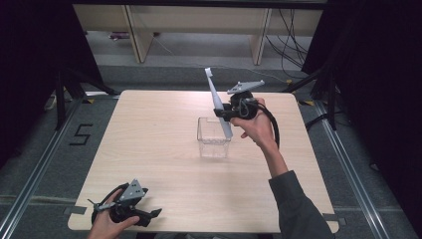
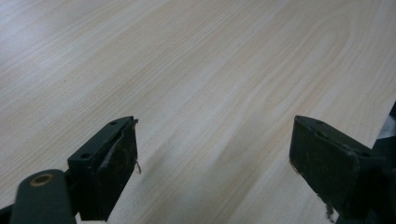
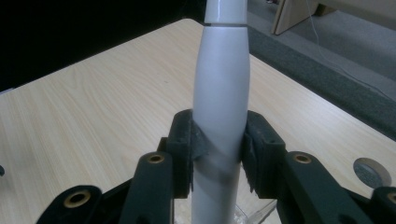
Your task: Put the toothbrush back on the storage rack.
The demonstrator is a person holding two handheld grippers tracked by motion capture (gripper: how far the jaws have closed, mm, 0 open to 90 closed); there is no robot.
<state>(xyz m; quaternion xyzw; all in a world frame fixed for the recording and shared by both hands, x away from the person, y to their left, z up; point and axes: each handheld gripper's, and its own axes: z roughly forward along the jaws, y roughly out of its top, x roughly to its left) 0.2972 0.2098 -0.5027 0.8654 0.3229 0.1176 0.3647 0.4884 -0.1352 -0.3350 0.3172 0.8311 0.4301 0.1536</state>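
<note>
A long white toothbrush (image 1: pixel 217 99) stands tilted, with its brush head up and leaning away to the left, over a clear plastic box (image 1: pixel 201 138) in the middle of the wooden table (image 1: pixel 149 134). My right gripper (image 1: pixel 223 113) is shut on its thick handle (image 3: pixel 222 84) and both pads press on the sides. The handle's lower end reaches down to the box's right rim; whether it is inside I cannot tell. My left gripper (image 1: pixel 155 214) rests at the table's front left edge. It is open (image 2: pixel 215 158), with bare tabletop between the jaws.
Pale furniture legs (image 1: pixel 142 35) and cables (image 1: pixel 291 40) stand on the floor beyond the table's far edge. Dark stand legs (image 1: pixel 64 89) flank the table on the left and right. A round grey mark (image 3: pixel 372 170) lies on the tabletop near my right gripper.
</note>
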